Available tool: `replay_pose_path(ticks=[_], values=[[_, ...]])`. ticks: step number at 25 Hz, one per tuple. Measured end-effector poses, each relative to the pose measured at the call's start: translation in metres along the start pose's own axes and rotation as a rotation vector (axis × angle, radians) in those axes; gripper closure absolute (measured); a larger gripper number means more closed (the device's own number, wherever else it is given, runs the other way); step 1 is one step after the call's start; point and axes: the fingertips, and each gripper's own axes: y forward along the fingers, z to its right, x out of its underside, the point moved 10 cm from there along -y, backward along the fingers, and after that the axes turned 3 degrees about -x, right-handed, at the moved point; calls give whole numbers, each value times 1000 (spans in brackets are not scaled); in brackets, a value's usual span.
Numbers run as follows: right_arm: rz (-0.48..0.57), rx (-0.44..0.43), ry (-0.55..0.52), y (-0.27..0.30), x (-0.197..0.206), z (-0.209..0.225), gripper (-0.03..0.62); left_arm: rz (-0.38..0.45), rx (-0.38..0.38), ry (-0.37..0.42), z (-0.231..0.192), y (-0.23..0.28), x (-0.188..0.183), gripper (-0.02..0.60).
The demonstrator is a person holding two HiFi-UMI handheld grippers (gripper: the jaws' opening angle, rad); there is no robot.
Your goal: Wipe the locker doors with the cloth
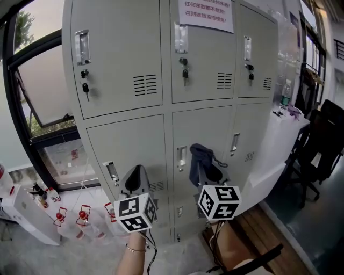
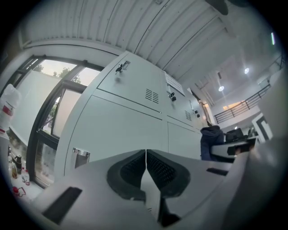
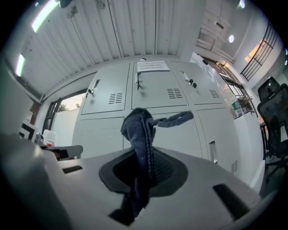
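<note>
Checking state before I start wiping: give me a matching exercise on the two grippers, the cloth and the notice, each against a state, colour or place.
1 left gripper
2 right gripper
3 cloth
4 notice

A dark blue
B on top middle door
C shut, empty
D shut on cloth

Pairs: 1-C; 2-D; 3-A; 4-B

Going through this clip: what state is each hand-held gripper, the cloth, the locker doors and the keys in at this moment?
left hand-held gripper: shut, nothing between the jaws.
right hand-held gripper: shut on the cloth.
cloth: bunched, sticking up out of the jaws.
locker doors: all those in view closed.
keys: hanging in the three upper locks.
</note>
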Motion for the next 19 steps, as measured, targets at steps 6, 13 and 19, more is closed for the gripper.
replay_pose_path(ticks=[6,13,19], values=[[-1,-14,3,3,2,1,555,-1,-11,8,5,2,-2,571],[12,-22,61,6,2,9,554,-9,-20,-16,7,6,-2,569],[-4,-50,76,8,5,15,555,-7,-24,-16,12,9,-4,571]])
